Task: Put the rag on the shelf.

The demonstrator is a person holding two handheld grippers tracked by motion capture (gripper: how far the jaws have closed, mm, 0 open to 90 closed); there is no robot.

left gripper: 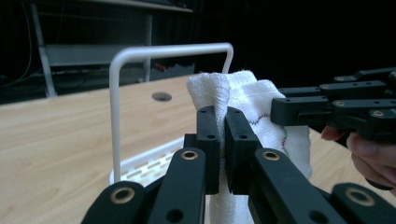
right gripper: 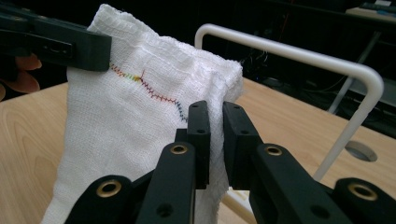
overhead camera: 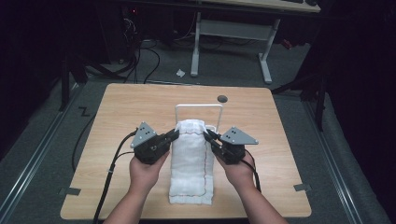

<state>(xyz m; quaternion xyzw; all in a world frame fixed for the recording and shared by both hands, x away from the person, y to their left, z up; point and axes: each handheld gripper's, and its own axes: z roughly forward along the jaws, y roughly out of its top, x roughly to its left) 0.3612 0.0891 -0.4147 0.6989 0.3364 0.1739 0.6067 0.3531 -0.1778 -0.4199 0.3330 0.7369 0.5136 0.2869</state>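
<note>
So right now I've got the white towel (overhead camera: 190, 161) pinched at both top corners: the left gripper (overhead camera: 175, 134) has its jaws nearly closed on the cloth's left corner, and the right gripper (overhead camera: 208, 136) is clamped the same way on the right corner. In the left gripper view the fabric bunches up between the pads, and the right gripper view has a fold of it sandwiched too. The towel's upper end is lifted off the wooden table (overhead camera: 121, 116), while its lower end lies on the tabletop near me. It hangs just in front of the white wire rack (overhead camera: 198, 106), whose top bar (left gripper: 173, 50) is about level with the held edge. What worries me: each grip is only on a small bunch of loose weave, so if I pull the corners apart too hard, one could slip out and the whole thing would flop sideways. Also, if I go forward without enough height, the cloth might snag the bar and tip that light rack over.
</note>
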